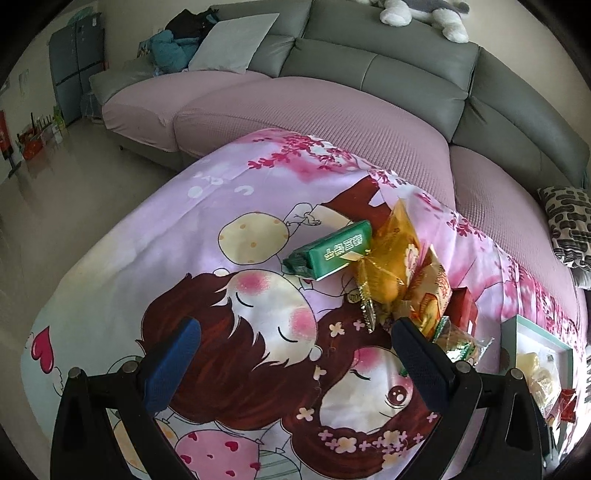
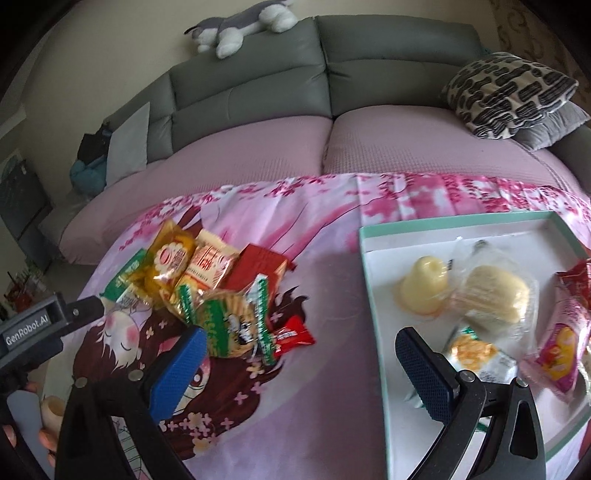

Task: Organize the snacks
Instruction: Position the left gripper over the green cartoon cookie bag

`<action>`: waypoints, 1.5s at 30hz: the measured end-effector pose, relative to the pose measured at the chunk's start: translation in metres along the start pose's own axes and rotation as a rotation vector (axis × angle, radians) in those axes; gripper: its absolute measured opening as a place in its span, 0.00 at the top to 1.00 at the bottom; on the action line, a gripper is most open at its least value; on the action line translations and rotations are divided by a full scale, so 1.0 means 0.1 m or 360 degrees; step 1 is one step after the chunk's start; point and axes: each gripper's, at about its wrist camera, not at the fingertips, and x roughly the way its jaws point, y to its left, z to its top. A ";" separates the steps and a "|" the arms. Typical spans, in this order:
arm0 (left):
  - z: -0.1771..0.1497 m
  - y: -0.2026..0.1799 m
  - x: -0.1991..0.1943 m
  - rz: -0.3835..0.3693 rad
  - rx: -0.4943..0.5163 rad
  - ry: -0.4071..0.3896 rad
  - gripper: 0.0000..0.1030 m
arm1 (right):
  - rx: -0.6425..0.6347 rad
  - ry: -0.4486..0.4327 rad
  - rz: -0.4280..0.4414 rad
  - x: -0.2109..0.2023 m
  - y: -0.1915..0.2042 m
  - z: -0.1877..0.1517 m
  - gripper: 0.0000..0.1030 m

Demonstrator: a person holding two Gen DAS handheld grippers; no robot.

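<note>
- Left gripper (image 1: 295, 360) hovers over the cartoon-print cloth (image 1: 207, 221), jaws spread wide and nothing between them, only the printed faces below.
- Right gripper (image 2: 301, 369) is just as wide, also empty, straddling the left edge of the tray (image 2: 376, 236): blue finger over the cloth, black finger over the tray floor.
- Just beyond the left gripper's right finger sits the snack pile (image 1: 402, 280), with a green box (image 1: 332, 251) at its far left, touching a clear yellow bag tied with gold ribbon (image 1: 388, 258).
- From the right wrist the same pile lies to the left: a round cookie pack with green stripes (image 2: 229, 321) nearest the blue finger, a small red candy wrapper (image 2: 291, 332) beside it, a red pouch (image 2: 258, 269) and yellow packets behind.
- The left gripper's body shows at the left edge of the right wrist view, its tip reaching the pile's left side.
- In the tray: a pale yellow jelly cup (image 2: 424, 284), touching a wrapped sponge cake (image 2: 495, 295), a small corn-print packet (image 2: 476, 354) by the black finger, and a pink packet (image 2: 561, 350) at the right.
- Beyond the cloth, a grey sofa with pink seat covers (image 2: 258, 155), a plush husky (image 2: 240, 26) on its back and a patterned cushion (image 2: 506, 92) far right.
</note>
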 end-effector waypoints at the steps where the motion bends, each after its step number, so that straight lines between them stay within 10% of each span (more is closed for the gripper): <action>1: 0.00 0.01 0.01 -0.0002 -0.0005 0.0003 0.00 | -0.0004 0.0004 0.0004 0.01 0.03 -0.01 0.00; 16: 0.01 0.03 0.14 -0.0074 0.0011 0.0050 0.00 | -0.0091 0.0067 0.0019 0.20 0.28 -0.10 0.03; 45: -0.24 -0.75 0.25 -0.0382 0.0177 0.0124 0.01 | 0.0077 -0.0069 -0.0242 -0.17 -0.61 0.29 0.03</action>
